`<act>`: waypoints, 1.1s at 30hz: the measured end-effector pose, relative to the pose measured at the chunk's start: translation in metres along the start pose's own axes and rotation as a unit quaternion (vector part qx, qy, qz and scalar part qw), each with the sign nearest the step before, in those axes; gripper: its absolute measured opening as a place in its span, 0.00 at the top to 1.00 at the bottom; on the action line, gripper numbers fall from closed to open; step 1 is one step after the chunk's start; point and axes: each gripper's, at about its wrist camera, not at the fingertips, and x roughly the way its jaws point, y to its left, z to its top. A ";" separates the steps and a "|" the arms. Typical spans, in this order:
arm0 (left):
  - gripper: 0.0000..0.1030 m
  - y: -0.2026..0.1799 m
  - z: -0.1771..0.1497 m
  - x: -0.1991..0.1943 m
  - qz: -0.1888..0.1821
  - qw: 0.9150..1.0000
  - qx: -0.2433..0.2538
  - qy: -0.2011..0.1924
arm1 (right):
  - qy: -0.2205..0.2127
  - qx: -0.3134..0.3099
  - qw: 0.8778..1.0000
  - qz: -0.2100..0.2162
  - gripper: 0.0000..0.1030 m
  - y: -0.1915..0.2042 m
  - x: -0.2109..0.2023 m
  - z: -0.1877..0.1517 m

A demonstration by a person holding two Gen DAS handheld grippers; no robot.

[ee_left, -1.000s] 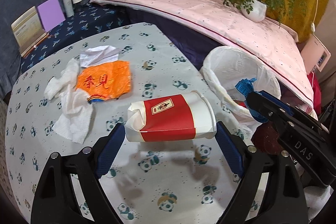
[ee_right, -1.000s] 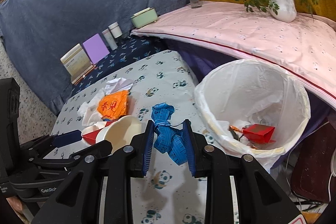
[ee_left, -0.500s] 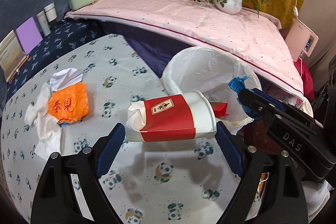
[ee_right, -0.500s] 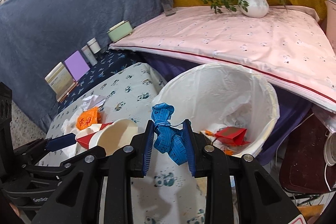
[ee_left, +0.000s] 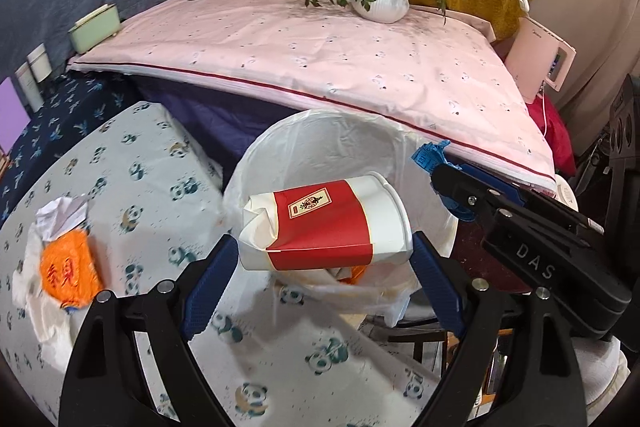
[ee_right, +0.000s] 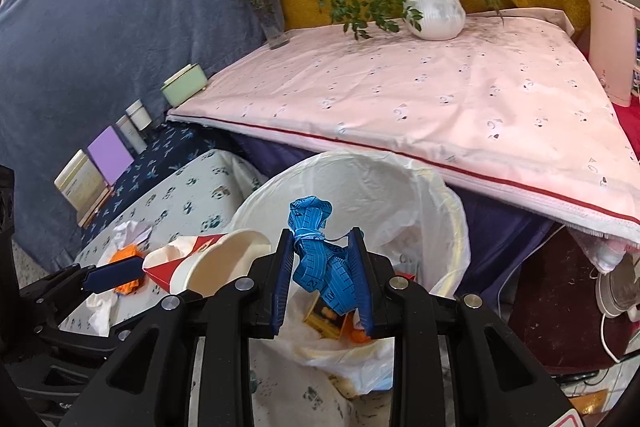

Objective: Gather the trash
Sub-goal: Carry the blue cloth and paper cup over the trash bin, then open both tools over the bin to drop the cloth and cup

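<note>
Both grippers carry trash above the lined bin (ee_left: 288, 147).
The left gripper (ee_left: 324, 259) clamps a crushed paper cup (ee_left: 320, 223); the right gripper (ee_right: 320, 275) pinches a blue measuring tape (ee_right: 316, 259).

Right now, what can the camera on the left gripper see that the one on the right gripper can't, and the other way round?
Only the left wrist view shows the red label side of the crushed paper cup and the right gripper's black body from the side.

Only the right wrist view shows the blue measuring tape full on between the right gripper pads, the trash already lying in the bin, and the purple card whole.

Both show the white-lined trash bin, the potted plant, the flower vase and the orange wrapper.
</note>
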 end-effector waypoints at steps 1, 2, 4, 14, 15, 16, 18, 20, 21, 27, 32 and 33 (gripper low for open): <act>0.19 0.000 0.003 0.004 -0.002 1.000 0.001 0.001 | -0.001 0.001 1.000 -0.003 0.74 -0.002 0.002 0.002; 0.19 0.000 0.005 0.007 -0.004 1.000 0.001 0.001 | -0.001 0.001 1.000 -0.005 0.74 -0.003 0.003 0.004; 0.19 0.001 0.010 0.012 -0.008 1.000 -0.001 -0.002 | -0.001 0.001 1.000 -0.009 0.74 -0.005 0.008 0.009; 0.11 0.022 0.021 0.015 0.011 0.999 -0.028 -0.021 | -0.015 -0.001 1.000 -0.012 0.65 0.001 0.020 0.029; 0.11 0.025 0.020 0.015 0.016 0.999 -0.030 -0.020 | -0.015 -0.001 1.000 -0.012 0.65 0.002 0.020 0.029; 0.11 0.028 0.019 0.014 0.020 0.999 -0.033 -0.021 | -0.014 -0.002 1.000 -0.011 0.65 0.004 0.021 0.029; 0.11 0.033 0.016 0.012 0.027 0.999 -0.040 -0.021 | -0.012 -0.003 1.000 -0.009 0.65 0.007 0.021 0.027; 0.11 0.041 0.011 0.008 0.037 0.998 -0.050 -0.022 | -0.010 -0.006 1.000 -0.006 0.65 0.012 0.020 0.026; 0.11 0.045 0.010 0.006 0.041 0.997 -0.054 -0.022 | -0.010 -0.007 1.000 -0.005 0.65 0.014 0.018 0.024; 0.11 0.075 -0.006 -0.012 0.072 0.992 -0.096 -0.026 | -0.008 -0.015 1.000 0.003 0.62 0.030 0.011 0.019; 0.11 0.103 -0.023 -0.029 0.093 0.986 -0.134 -0.026 | -0.005 -0.029 0.999 0.013 0.62 0.049 0.008 0.014; 0.11 0.109 -0.026 -0.033 0.098 0.985 -0.141 -0.027 | -0.003 -0.033 0.999 0.016 0.62 0.054 0.007 0.012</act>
